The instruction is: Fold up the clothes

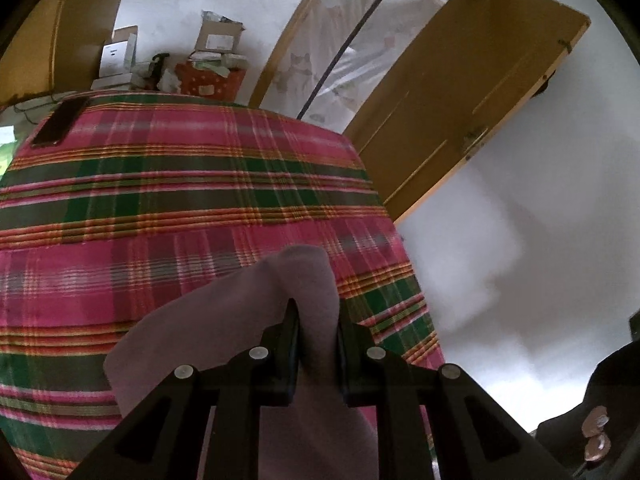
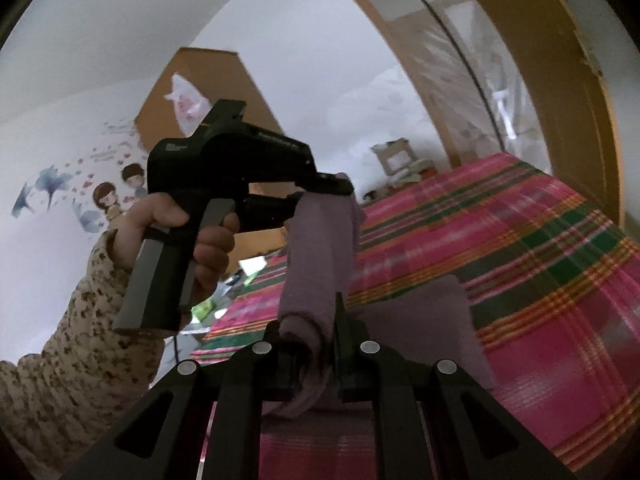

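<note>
Altogether two black two-finger grippers hold one pale mauve garment (image 1: 256,304) above a bed covered by a single plaid blanket (image 1: 180,184).

From the left wrist view, the left gripper (image 1: 318,320) has its flat black fingers pinching a rounded fold of the soft, matte, knit-looking cloth; the fabric bulges above the fingertips and drapes down to the left over the blanket.

From the right wrist view, the right gripper (image 2: 308,328) is likewise clamped on a rolled, bunched edge of the same garment. The cloth stretches up as one thick band to the other gripper, whose angular pistol-shaped plastic body is gripped by a hand (image 2: 188,232) in a cream sleeve (image 2: 76,340) speckled with small brown marks. A flat flap of the garment lies on the blanket just right of the fingers.

Woven in pink, green and orange stripes, the blanket looks coarse. One dark, flat, rectangular phone (image 1: 60,120) rests near its far left corner, and several cardboard boxes (image 1: 218,38) are stacked beyond.
</note>
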`<state>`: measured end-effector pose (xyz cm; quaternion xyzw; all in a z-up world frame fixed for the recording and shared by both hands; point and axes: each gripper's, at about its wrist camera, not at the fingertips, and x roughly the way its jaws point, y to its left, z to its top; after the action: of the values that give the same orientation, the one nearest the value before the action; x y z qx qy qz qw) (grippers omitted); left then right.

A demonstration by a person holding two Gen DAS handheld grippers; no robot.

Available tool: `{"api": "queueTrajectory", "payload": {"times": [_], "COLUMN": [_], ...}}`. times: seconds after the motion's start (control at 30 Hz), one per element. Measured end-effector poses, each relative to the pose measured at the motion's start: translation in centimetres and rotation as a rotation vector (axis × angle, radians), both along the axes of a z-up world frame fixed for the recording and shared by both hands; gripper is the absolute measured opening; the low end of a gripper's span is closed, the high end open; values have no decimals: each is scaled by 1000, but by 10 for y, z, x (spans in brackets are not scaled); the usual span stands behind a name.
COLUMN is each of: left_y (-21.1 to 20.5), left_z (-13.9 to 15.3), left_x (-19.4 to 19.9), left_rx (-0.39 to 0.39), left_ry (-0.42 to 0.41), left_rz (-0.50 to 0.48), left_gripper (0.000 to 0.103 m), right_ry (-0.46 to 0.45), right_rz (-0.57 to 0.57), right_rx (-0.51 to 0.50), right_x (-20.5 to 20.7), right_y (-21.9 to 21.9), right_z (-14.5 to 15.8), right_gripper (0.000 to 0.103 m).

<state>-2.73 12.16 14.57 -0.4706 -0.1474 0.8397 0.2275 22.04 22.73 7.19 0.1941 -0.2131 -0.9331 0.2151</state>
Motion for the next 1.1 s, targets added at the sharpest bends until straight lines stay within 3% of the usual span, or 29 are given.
{"api": "queueTrajectory", "payload": {"times": [0.73, 1.1], "left_y": [58, 38], "left_z": [-83, -86], "left_x": [-47, -48], "left_rx": [-81, 24], "left_ry": [-173, -175], "left_rz": [-41, -54], "left_gripper": [19, 26], "right_ry": [-212, -263], "right_rz": [-87, -100], "right_rx": [-27, -46], "right_x": [-40, -44], "right_y": [54, 61], "right_z": [-62, -76], "right_gripper": [14, 19]}}
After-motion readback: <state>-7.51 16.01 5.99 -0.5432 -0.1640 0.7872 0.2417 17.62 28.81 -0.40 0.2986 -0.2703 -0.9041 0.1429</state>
